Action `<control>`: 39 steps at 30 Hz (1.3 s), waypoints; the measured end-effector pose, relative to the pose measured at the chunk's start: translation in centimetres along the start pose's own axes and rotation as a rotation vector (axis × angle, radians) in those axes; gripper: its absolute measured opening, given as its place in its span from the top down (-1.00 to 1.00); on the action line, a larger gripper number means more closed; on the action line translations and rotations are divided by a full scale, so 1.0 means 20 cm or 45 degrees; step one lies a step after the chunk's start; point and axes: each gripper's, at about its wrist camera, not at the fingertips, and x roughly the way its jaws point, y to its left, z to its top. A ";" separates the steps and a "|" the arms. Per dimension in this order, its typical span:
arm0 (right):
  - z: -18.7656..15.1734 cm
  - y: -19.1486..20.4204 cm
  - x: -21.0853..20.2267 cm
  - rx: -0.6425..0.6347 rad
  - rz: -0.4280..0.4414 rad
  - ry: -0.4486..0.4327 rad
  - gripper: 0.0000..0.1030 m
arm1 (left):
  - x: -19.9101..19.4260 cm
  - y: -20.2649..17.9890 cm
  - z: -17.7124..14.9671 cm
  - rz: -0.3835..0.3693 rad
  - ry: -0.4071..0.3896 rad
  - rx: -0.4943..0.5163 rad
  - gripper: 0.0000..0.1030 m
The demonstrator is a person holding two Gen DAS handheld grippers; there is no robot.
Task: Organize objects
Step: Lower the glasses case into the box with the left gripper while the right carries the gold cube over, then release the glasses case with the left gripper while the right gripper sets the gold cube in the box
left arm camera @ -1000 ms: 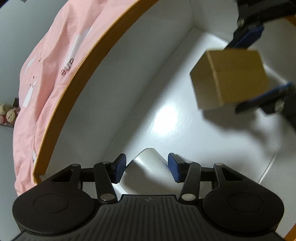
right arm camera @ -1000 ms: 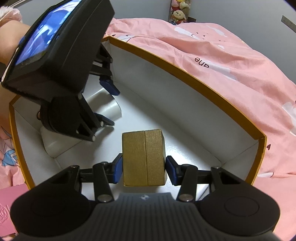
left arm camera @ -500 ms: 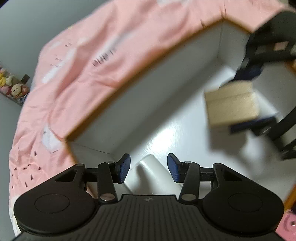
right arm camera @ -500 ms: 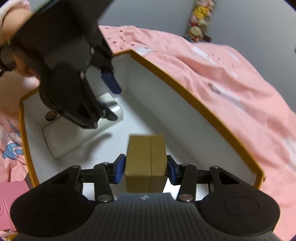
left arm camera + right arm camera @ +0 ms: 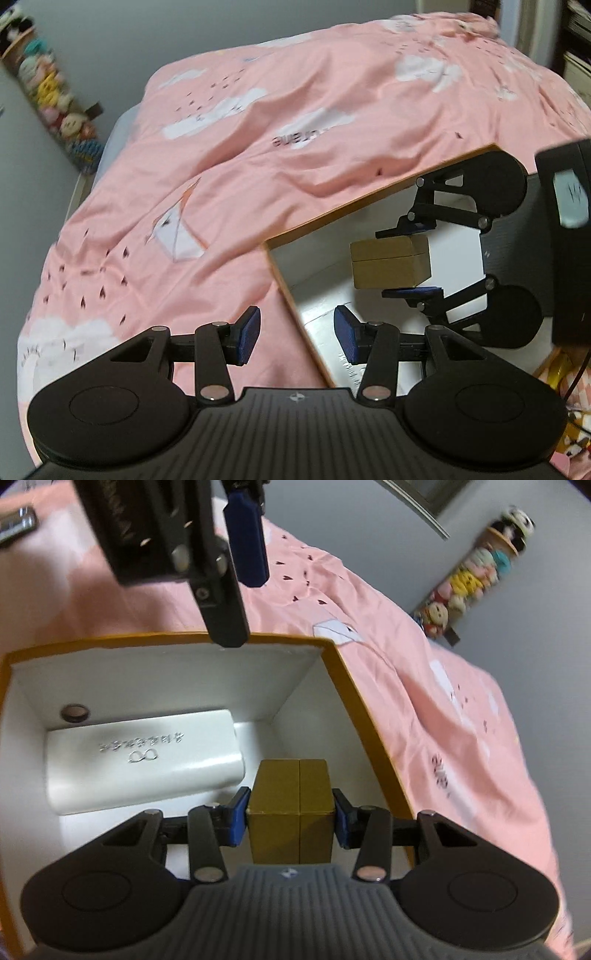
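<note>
Jaws of the right gripper (image 5: 290, 825) pinch the gold box (image 5: 291, 812) by its two side faces, holding it over the near right floor of the orange-rimmed carton (image 5: 365, 716), just beside the white case (image 5: 144, 760) lying at the left. Probable reason: side grip keeps the underside free for setting down in the vacant gap. Left gripper (image 5: 297, 334) empty, jaws spread, straddling the carton's near rim, apparently clearing the way. Gold box: small, cube-like, matte metallic card, seam down its middle. Pink bedspread (image 5: 258, 147) underlies everything.
</note>
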 end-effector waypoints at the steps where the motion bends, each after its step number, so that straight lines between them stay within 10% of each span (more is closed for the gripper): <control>1: 0.01 0.01 0.01 -0.027 -0.007 -0.005 0.09 | 0.01 0.02 -0.01 -0.001 0.009 -0.015 -0.07; 12: 0.09 0.12 0.11 -0.238 -0.037 -0.026 0.08 | 0.15 0.06 -0.07 -0.077 0.081 -0.111 -0.06; 19: 0.07 0.14 0.05 -0.231 -0.103 -0.013 -0.25 | 0.14 0.05 -0.10 -0.087 0.084 -0.117 -0.06; 35: -0.18 -0.04 -0.16 0.457 0.029 0.260 -0.60 | 0.13 0.05 -0.12 -0.096 0.092 -0.145 -0.06; 39: -0.26 -0.06 -0.15 0.697 0.162 0.301 0.02 | 0.13 0.04 -0.12 -0.094 0.099 -0.149 -0.05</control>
